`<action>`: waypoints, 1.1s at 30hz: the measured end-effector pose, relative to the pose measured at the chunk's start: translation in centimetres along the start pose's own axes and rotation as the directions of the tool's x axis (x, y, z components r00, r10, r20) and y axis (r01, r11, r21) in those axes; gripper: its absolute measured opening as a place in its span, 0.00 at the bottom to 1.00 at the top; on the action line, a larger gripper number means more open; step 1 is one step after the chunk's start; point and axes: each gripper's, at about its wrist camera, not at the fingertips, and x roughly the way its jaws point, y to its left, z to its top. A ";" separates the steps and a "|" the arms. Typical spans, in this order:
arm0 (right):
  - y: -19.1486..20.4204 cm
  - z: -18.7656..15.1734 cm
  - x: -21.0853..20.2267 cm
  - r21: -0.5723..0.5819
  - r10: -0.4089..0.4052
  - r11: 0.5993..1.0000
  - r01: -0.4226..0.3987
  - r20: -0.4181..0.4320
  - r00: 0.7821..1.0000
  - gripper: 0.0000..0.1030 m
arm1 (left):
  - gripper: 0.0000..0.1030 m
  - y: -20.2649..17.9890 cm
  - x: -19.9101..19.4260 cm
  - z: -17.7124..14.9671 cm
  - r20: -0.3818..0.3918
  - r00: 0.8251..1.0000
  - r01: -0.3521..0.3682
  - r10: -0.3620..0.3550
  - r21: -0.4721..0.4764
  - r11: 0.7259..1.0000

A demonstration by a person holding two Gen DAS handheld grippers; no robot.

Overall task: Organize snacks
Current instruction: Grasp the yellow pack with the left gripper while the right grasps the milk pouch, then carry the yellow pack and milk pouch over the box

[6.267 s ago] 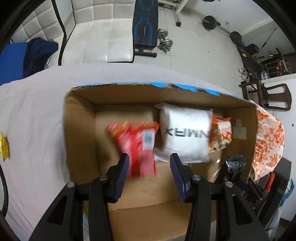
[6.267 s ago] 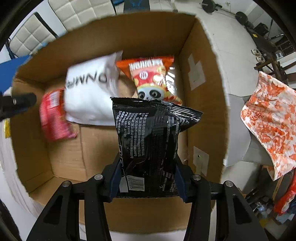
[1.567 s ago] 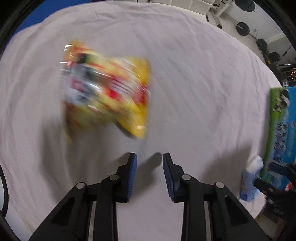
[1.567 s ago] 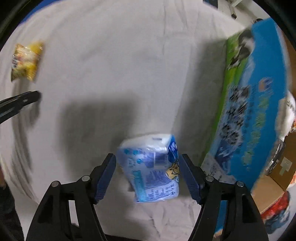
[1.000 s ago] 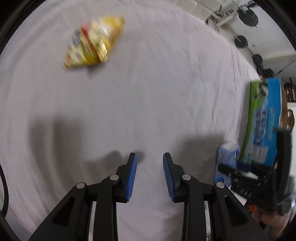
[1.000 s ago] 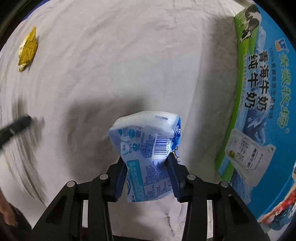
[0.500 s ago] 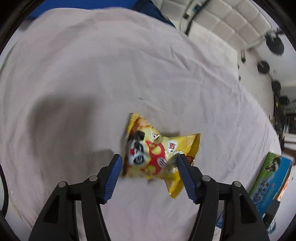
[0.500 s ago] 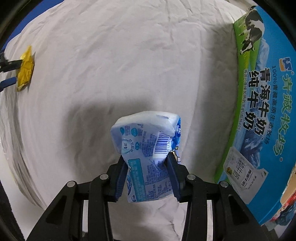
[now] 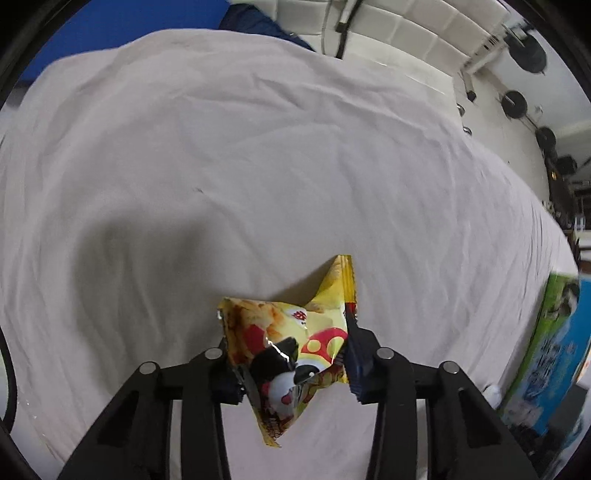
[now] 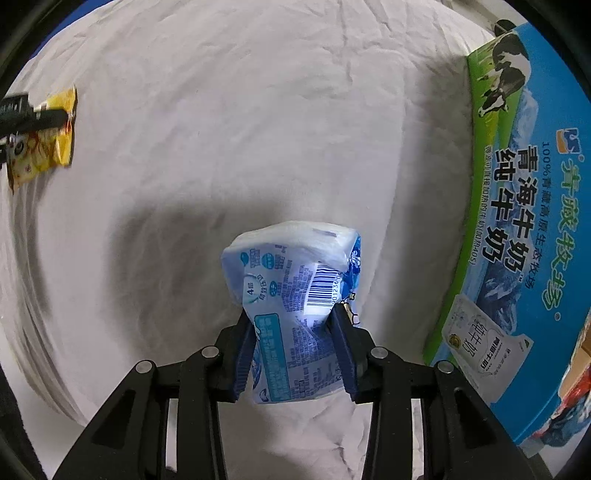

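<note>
My left gripper (image 9: 293,363) is shut on a yellow snack bag (image 9: 291,343) with a panda face, which crumples between the blue pads just above the white sheet (image 9: 258,166). That same yellow snack bag (image 10: 44,140) appears at the far left of the right wrist view, pinched by the left gripper (image 10: 26,118). My right gripper (image 10: 295,350) is shut on a blue-and-white packet (image 10: 291,295) with a barcode, held upright over the sheet.
The blue-and-green milk carton box (image 10: 517,221) stands at the right, close to the held packet; its side (image 9: 550,354) also shows at the left wrist view's right edge. A white tufted sofa (image 9: 406,33) and dumbbell weights (image 9: 517,103) lie beyond the covered table.
My left gripper has closed on the yellow bag, which was lying loose between open fingers half a second ago, and raised it slightly. The right gripper keeps holding the blue-and-white packet.
</note>
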 end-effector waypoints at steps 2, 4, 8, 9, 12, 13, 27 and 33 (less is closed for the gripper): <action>0.2 -0.6 -0.2 0.002 0.001 1.000 -0.001 0.013 1.000 0.37 | 0.35 -0.8 -0.1 -1.1 0.018 1.000 -0.015 0.014 0.025 1.000; 0.1 -1.8 -0.1 0.004 0.003 1.000 -0.003 0.026 1.000 0.35 | 0.35 -1.0 -0.1 -2.1 0.022 1.000 -0.003 0.003 0.032 0.999; 0.5 -3.2 -1.9 0.001 0.016 1.000 -0.016 0.053 0.998 0.33 | 0.35 -2.0 -0.4 -5.3 0.045 0.999 0.013 -0.015 0.048 0.999; 0.4 -3.6 -2.1 -0.003 0.015 1.000 -0.015 0.058 0.998 0.33 | 0.35 -2.2 -0.7 -6.4 0.053 0.998 0.010 -0.013 0.060 0.998; 0.6 -4.7 -3.4 -0.016 0.021 1.000 -0.020 0.078 0.997 0.33 | 0.35 -3.4 -1.2 -9.5 0.062 0.998 0.009 -0.015 0.098 0.995; 0.6 -5.1 -3.8 -0.019 0.024 1.000 -0.022 0.083 0.996 0.33 | 0.35 -3.7 -1.4 -10.2 0.061 0.998 0.011 -0.017 0.101 0.995; -0.2 -10.2 -11.9 -0.078 0.102 0.993 -0.088 0.205 0.973 0.32 | 0.35 -5.8 -8.2 -16.8 0.162 0.986 0.005 -0.036 0.187 0.982; -1.6 -12.8 -15.6 -0.078 0.147 0.988 -0.130 0.275 0.950 0.32 | 0.35 -7.7 -12.5 -18.6 0.229 0.971 0.015 -0.063 0.204 0.979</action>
